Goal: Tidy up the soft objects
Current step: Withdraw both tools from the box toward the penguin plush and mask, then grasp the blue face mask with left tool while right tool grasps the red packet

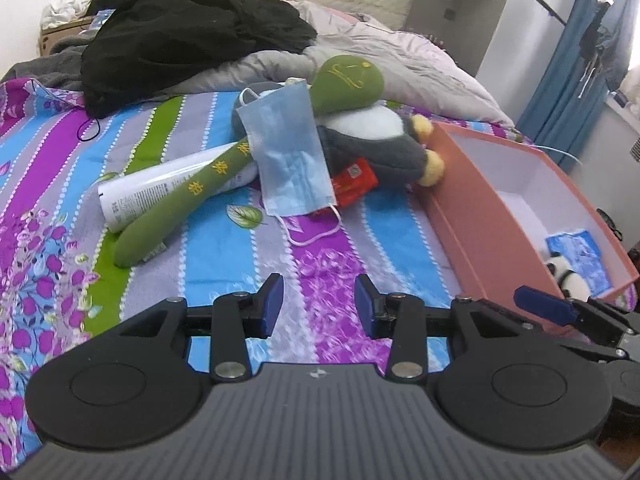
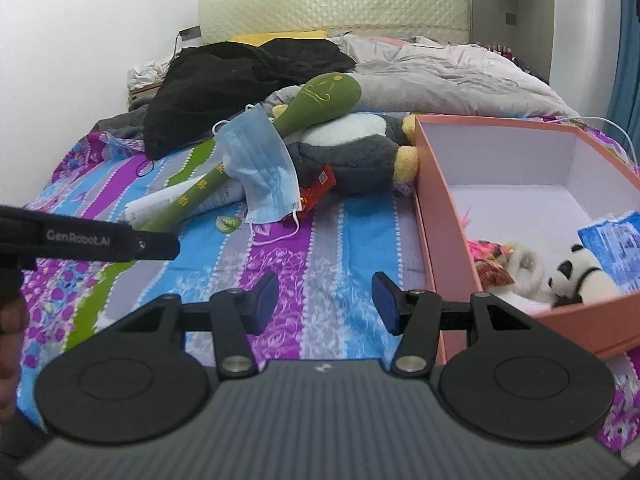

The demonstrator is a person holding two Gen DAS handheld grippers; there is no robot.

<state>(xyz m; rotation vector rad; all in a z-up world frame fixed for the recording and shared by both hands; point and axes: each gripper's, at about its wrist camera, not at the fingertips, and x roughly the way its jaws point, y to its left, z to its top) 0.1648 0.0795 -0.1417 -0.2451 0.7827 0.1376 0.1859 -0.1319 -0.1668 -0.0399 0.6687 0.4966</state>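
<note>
Two grippers hover over a striped floral bedsheet, neither holding anything. Largest of the task's things, the pink box sits at the right of the bed, open-topped, already containing a panda toy, a fluffy white toy and a blue packet. Beside its far corner lies a grey-and-white plush, its yellow feet just beside the box wall. Across the plush rests a long green plush club, which also overlies a white tube. A blue face mask drapes over the club and plush; a red packet pokes out beneath the mask. Left gripper and right gripper both show fingers apart with only bedsheet between them. Likely risk: the pile is interlocked, so lifting the mask by its loose ear loop could snag it, and pulling the club could drag the mask, tube or packet along, or roll the tube off the bed.
</note>
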